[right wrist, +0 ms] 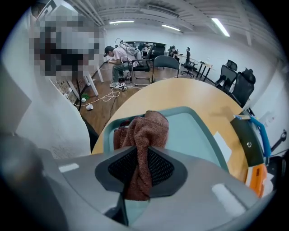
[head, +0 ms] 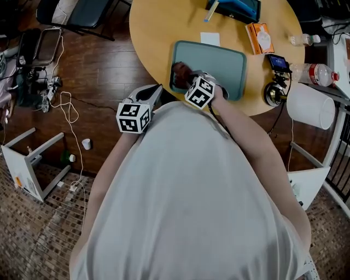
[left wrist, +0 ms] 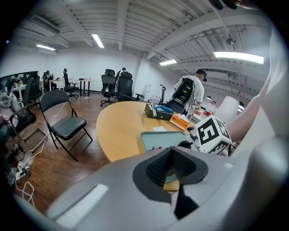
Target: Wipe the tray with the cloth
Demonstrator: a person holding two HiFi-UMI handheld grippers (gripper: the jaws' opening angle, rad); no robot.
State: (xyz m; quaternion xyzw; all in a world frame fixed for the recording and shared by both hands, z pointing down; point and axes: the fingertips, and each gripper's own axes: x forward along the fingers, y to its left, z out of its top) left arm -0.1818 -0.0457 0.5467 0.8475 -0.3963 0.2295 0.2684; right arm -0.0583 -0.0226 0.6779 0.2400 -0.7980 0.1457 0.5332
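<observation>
Right gripper view: right gripper point(right wrist: 139, 170) pinching cloth point(right wrist: 149, 128) on tray point(right wrist: 192, 135).

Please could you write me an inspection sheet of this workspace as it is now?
Surface: round table, light wood.
Job's things: teal tray at the table's near edge; brown cloth on its left part.
Clutter: orange tissue pack, water bottle, dark box, white paper near the tray.
Grippers: right gripper shut on the cloth; left gripper shut, empty, off the tray.
Cables: white cables on the floor, left of the table.
Surroundings: folding chair, office chairs, people further off.
</observation>
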